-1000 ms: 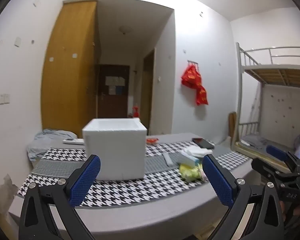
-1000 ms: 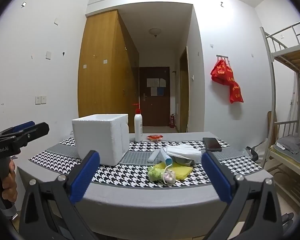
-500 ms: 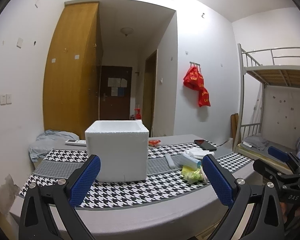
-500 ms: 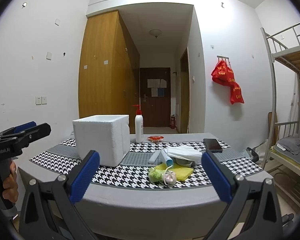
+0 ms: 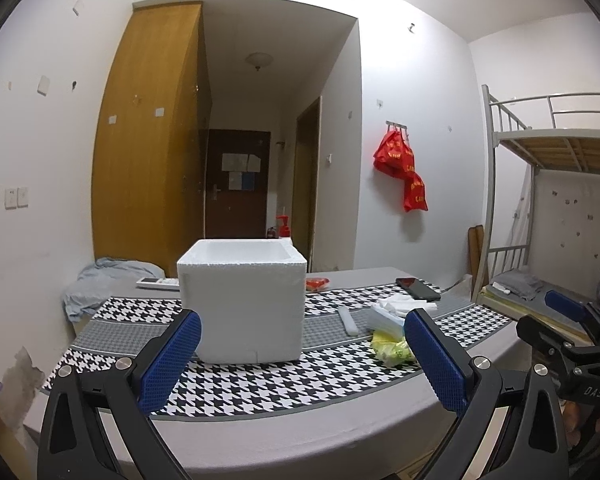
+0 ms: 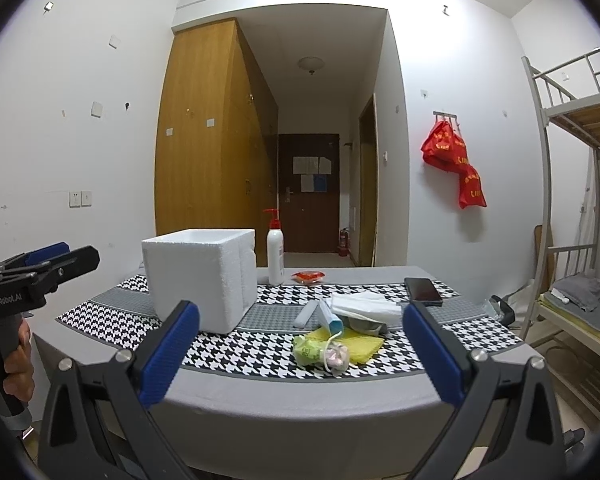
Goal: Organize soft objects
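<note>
A white foam box (image 5: 242, 300) (image 6: 202, 278), open at the top, stands on the houndstooth table runner (image 5: 260, 384). To its right lies a pile of soft things: a yellow-green bag (image 6: 312, 350) (image 5: 392, 350), a yellow cloth (image 6: 362, 344), a pale pink item (image 6: 336, 356), white tissues (image 6: 364, 304) and a blue-white pack (image 6: 332, 318). My left gripper (image 5: 300, 360) is open and empty, in front of the box and short of the table. My right gripper (image 6: 300, 354) is open and empty, in front of the pile.
A white pump bottle (image 6: 275, 254), a red packet (image 6: 308, 276), a black phone (image 6: 422, 290) and a white stick (image 6: 306, 314) lie on the table. A remote (image 5: 158, 282) and grey cloth (image 5: 100, 280) sit at the far left. A bunk bed (image 6: 580, 280) stands at the right.
The left wrist view has tilted slightly up and leftward, so the box sits more central. The right wrist view is almost unchanged. Both grippers stay open.
</note>
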`<state>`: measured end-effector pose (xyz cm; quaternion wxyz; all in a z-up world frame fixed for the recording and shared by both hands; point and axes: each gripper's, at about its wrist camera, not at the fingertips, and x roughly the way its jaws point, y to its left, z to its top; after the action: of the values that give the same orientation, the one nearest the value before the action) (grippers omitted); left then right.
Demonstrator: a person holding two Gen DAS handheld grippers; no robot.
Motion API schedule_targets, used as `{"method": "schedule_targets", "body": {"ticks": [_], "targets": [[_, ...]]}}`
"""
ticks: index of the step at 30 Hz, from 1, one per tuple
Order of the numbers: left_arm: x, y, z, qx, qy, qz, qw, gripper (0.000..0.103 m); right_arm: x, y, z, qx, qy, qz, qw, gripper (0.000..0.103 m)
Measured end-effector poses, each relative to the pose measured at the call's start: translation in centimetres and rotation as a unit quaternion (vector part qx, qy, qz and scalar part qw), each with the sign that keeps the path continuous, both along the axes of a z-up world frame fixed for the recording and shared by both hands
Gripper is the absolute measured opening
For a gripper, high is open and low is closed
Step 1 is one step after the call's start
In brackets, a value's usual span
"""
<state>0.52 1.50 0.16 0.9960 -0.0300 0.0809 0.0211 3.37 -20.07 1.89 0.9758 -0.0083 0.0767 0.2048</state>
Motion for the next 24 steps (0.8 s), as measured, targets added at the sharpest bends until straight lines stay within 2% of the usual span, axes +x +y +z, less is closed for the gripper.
{"method": "schedule_targets", "body": {"ticks": [24], "targets": [[0.33,-0.24,0.39,0.010,0.002,0.003,0.9999,0.102,-0.21,-0.42,0.78,0.004,-0.004,-0.004,1.000,0.103]]}}
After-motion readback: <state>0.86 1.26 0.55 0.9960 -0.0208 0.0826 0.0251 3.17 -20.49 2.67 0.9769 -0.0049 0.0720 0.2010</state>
